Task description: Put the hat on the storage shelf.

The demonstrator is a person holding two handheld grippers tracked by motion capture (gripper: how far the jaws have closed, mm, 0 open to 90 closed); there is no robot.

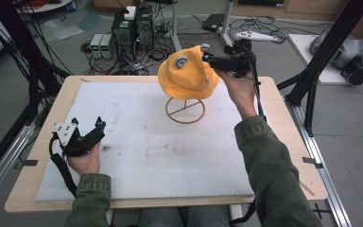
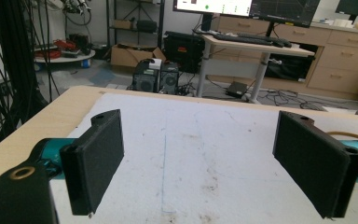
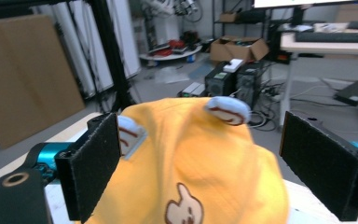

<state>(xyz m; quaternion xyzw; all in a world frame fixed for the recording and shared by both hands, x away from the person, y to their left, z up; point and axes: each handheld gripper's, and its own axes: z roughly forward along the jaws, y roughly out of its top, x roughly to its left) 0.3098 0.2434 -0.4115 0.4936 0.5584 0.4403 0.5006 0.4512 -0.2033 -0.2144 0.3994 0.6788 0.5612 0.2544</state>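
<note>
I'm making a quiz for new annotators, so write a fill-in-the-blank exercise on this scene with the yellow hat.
1. The yellow fabric hat with small grey ears sits on a thin wire ____.
2. The right gripper is beside the hat with its jaws ____.
3. The left gripper rests low over the ____ foam mat covering the wooden table.
4. In the left gripper view, ____ lies between its open jaws.

Missing words: stand; open; white; nothing
</note>
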